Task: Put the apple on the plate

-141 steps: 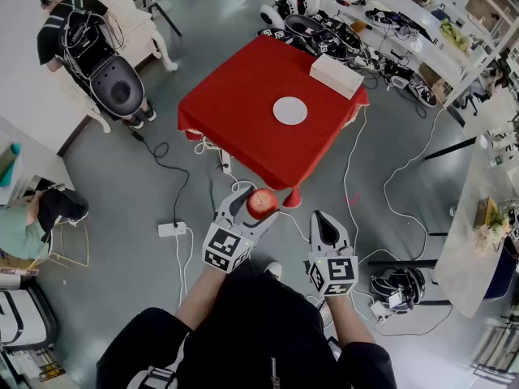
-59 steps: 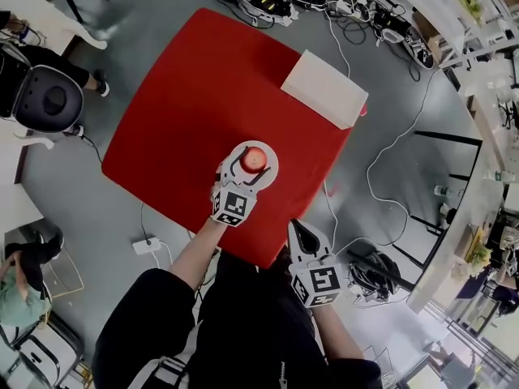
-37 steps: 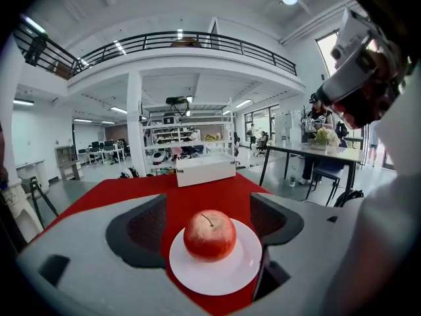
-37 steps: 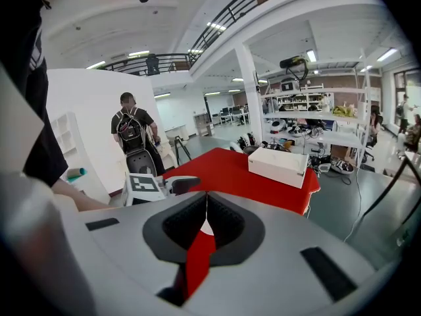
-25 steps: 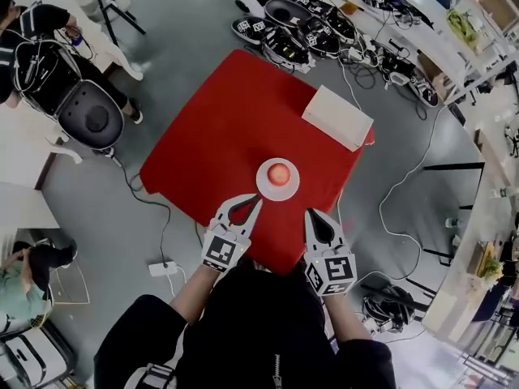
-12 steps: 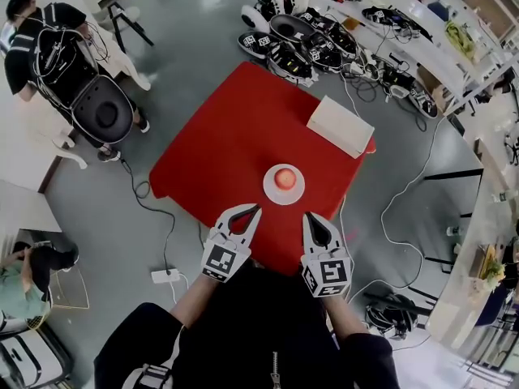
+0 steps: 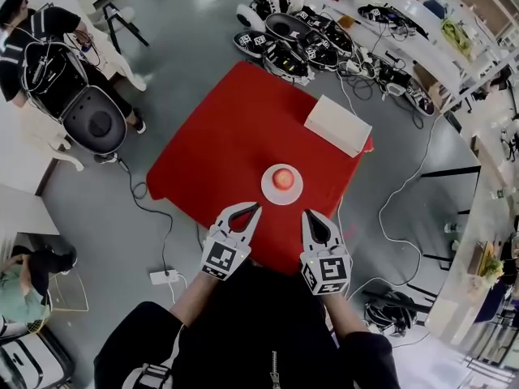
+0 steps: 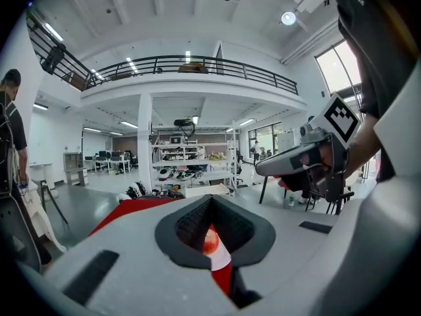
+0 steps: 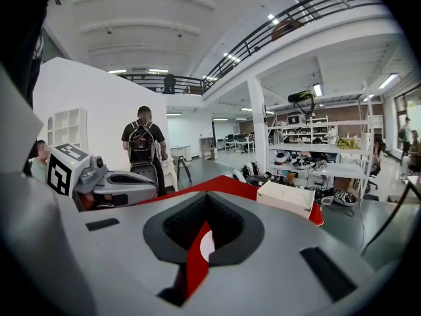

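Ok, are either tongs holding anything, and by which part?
Nothing. The left tongs and right tongs are both shut and empty; the apple sits on the plate, apart from them.

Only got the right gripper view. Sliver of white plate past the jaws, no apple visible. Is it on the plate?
Observer: Yes. The head view shows the apple sitting in the middle of the plate.
Operator: Left gripper holding anything?
Observer: No. Its own view shows the left gripper shut and empty.
Operator: My gripper touching the plate?
Observer: No. From above, the right gripper is short of the plate, with red tablecloth showing between them.
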